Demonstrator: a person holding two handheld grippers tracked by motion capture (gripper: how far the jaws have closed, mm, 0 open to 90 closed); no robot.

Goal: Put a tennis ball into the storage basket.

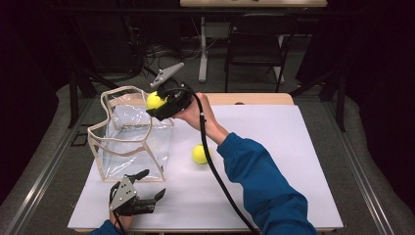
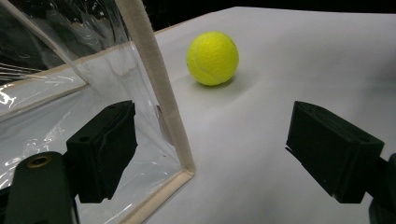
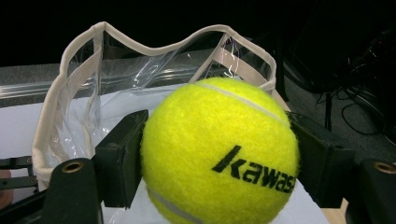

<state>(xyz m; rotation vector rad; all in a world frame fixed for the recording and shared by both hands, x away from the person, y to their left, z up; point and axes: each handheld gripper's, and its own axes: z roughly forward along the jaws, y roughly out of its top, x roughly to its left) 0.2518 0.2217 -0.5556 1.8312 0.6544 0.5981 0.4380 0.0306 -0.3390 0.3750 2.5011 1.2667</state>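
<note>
On the counter (image 1: 274,161), covered in a white sheet, we see a clear plastic bag (image 1: 129,134) with cream trim standing open at the left. Above its far right rim our right tool (image 1: 157,104) hangs in the air, jaws clamped on both sides of a yellow tennis ball (image 1: 154,100); in the right gripper view that held tennis ball (image 3: 219,154) sits squarely between the pads, black lettering facing us, with the bag's mouth (image 3: 154,56) just beyond it. Our left tool (image 1: 147,188) rests low at the counter's near left edge, jaws spread wide and gripping nothing; in the left gripper view the bag's trimmed corner (image 2: 159,107) stands between them. A second tennis ball (image 1: 199,154) lies on the sheet just right of the bag, near the right forearm's blue sleeve (image 1: 259,181).
</note>
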